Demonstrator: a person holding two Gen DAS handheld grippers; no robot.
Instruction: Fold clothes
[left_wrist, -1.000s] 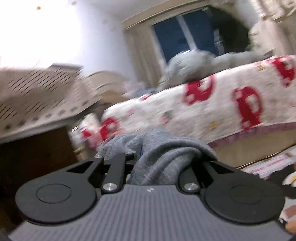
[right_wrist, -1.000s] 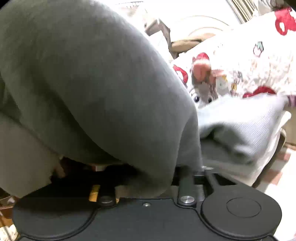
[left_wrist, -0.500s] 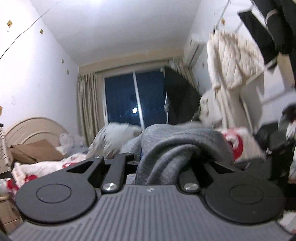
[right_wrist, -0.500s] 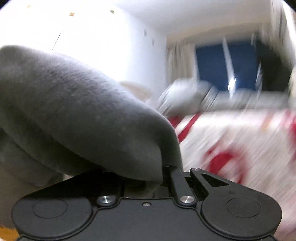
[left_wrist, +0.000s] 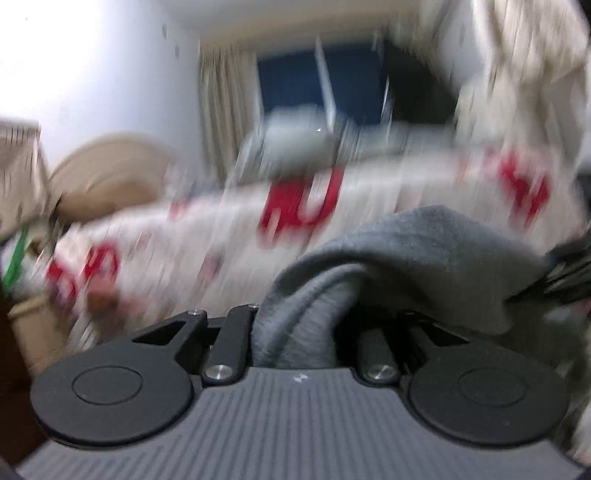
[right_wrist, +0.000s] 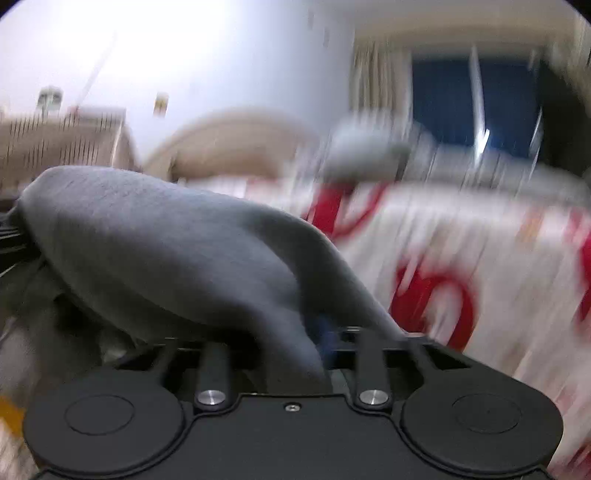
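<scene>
Both grippers clamped on the grey garment, frames motion-blurred.

Your left gripper (left_wrist: 301, 325) grips a bunched fold of the grey knit garment (left_wrist: 424, 258), which drapes off to its right. Your right gripper (right_wrist: 295, 350) pinches the same cloth, which drapes off to its left. The red-and-white bedspread (right_wrist: 480, 240) and dark window (left_wrist: 291, 81) lie beyond.

Blurred bed (left_wrist: 388, 192), white cover with red motifs; grey bundle (left_wrist: 295, 144) lying at its far edge
</scene>
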